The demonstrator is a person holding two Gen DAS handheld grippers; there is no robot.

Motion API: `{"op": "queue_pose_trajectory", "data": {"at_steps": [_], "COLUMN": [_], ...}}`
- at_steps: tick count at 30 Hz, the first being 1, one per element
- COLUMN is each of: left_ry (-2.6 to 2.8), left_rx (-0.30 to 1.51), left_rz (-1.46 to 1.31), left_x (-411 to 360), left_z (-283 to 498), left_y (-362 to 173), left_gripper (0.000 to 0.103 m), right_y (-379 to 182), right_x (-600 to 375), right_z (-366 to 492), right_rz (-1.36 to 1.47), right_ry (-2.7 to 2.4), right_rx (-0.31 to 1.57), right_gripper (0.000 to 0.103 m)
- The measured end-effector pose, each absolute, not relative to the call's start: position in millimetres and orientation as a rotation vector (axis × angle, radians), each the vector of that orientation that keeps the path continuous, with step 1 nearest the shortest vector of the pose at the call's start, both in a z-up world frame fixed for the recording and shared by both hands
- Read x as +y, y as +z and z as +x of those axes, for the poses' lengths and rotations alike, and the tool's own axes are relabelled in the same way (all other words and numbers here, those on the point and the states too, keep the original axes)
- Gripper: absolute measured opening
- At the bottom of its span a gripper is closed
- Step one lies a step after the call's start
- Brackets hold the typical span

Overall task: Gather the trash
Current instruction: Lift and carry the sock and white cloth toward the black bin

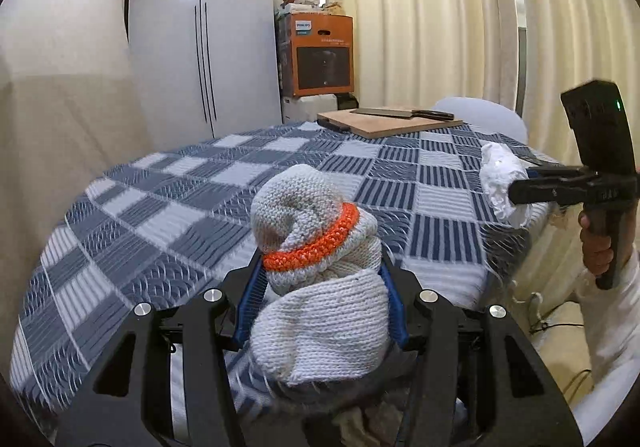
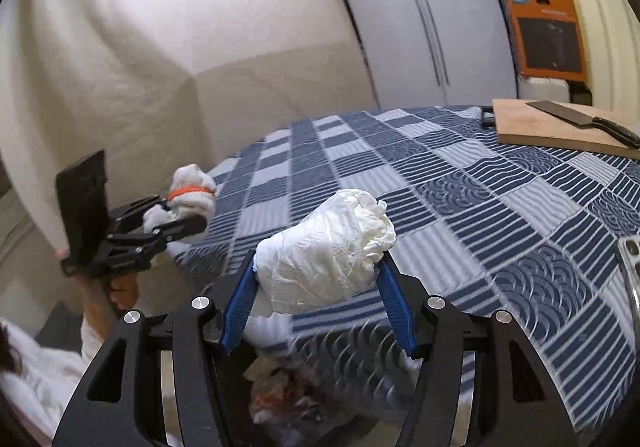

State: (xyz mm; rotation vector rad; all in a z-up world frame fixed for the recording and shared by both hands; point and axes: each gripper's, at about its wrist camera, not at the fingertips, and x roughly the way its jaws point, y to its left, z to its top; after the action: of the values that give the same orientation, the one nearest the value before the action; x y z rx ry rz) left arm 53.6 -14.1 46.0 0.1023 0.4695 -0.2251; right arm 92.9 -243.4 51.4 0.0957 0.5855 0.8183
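Note:
My left gripper (image 1: 320, 275) is shut on a balled-up knitted grey glove (image 1: 316, 247) with an orange band, held above the near edge of the table. It also shows in the right wrist view (image 2: 188, 203) at the left. My right gripper (image 2: 316, 267) is shut on a crumpled white tissue wad (image 2: 328, 247), held over the table's near edge. That wad also shows in the left wrist view (image 1: 502, 183) at the right. Below the right gripper a bin with mixed trash (image 2: 280, 395) is partly visible, blurred.
The table has a blue and white checked cloth (image 1: 240, 183). A wooden cutting board (image 1: 388, 123) with a cleaver (image 1: 404, 113) lies at its far side. An orange box (image 1: 320, 51) stands by a white cabinet (image 1: 200, 39). Curtains (image 1: 460, 15) hang at the right.

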Motion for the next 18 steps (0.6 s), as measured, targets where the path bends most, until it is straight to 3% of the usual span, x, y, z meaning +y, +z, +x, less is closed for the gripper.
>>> {"op": "queue_pose_trajectory", "data": {"at_steps": [11,18], "left_ry": [-0.333,-0.446], "left_rx": [0.497,0.629], "left_rz": [0.178,0.24], "left_x": [-28,-48], "left_z": [-1,-8], "left_y": [23,-7], "left_gripper": [0.052,0.052], "right_y": [23,-8], "right_x": [-225,-193], "right_z": [32,15], "right_rz": [-0.012,-0.156], "right_ry": [0.902,0.93], "right_rx": [0.639,0.762], "right_gripper": [0.056,0.056]}}
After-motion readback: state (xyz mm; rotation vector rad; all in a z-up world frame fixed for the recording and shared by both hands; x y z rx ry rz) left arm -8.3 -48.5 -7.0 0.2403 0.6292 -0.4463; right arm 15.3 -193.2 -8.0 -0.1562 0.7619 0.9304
